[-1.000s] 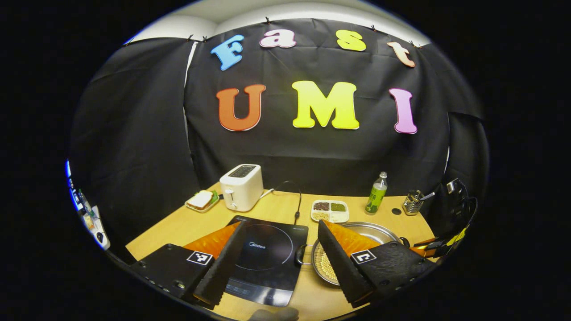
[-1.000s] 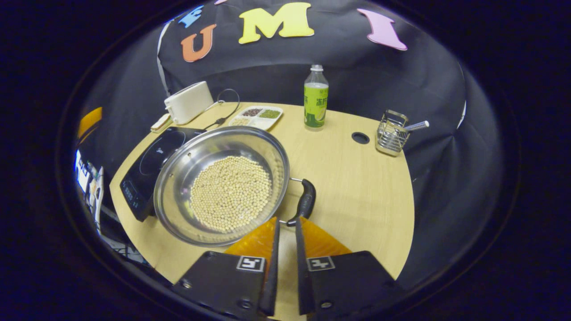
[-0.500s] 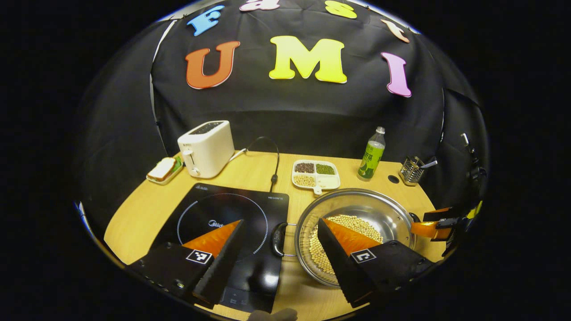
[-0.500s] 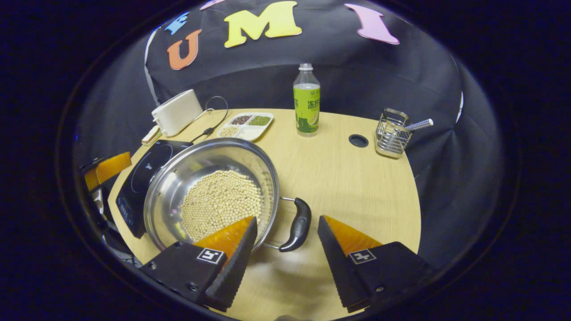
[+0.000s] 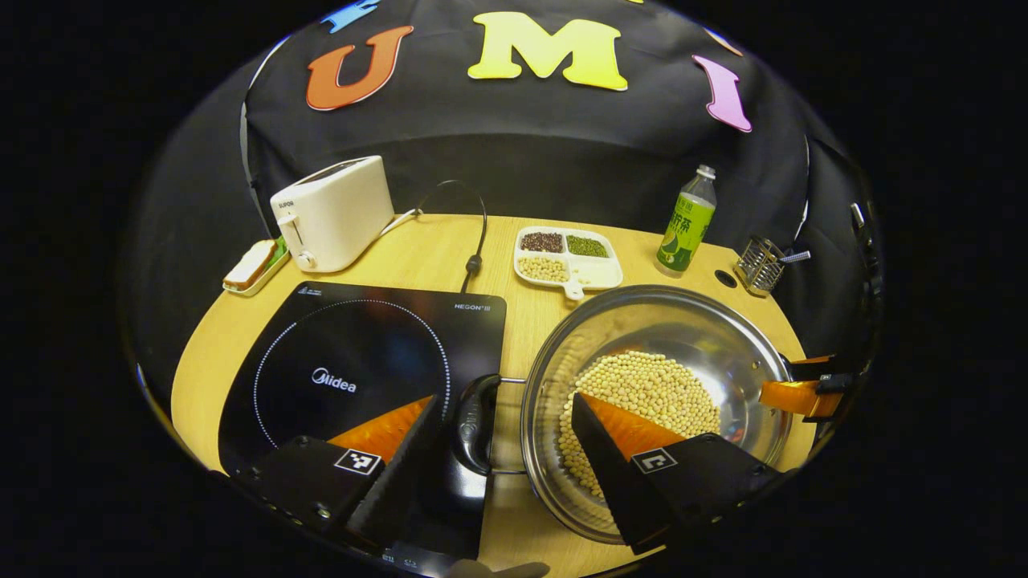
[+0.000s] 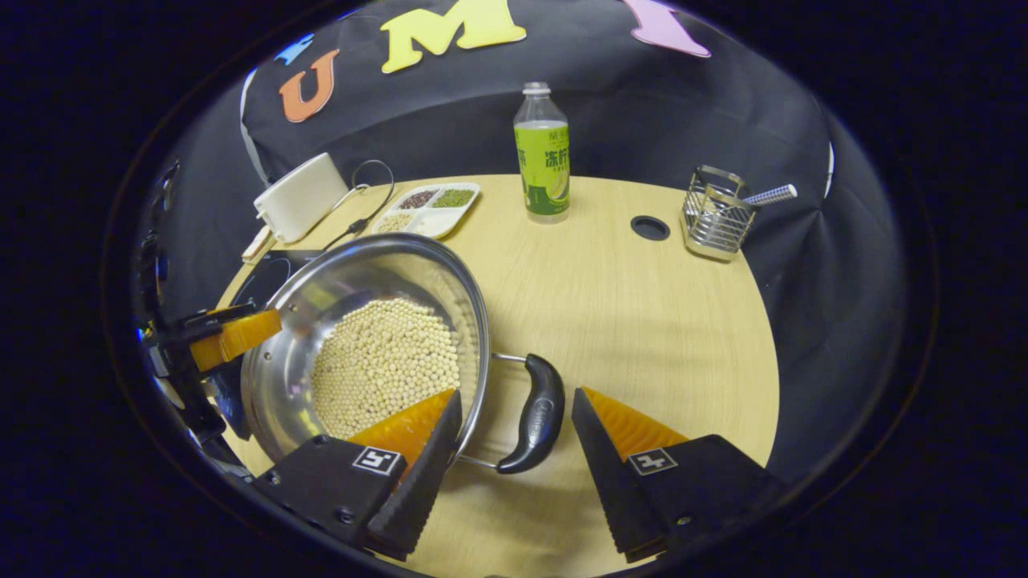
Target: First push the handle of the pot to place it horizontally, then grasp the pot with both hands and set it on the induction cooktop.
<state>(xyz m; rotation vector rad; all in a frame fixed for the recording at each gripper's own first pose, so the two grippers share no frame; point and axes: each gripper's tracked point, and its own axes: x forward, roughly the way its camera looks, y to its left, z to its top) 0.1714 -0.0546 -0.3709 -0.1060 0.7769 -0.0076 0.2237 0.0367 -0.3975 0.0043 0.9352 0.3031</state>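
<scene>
Your left gripper and right gripper both have fingers apart, each straddling a handle of the pot; its near rim is hidden.

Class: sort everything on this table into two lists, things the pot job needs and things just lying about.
Needed: pot of beans, its two black handles, induction cooktop, left gripper, right gripper.

Lying about: toaster, sandwich dish, divided tray, green bottle, wire holder.
</scene>
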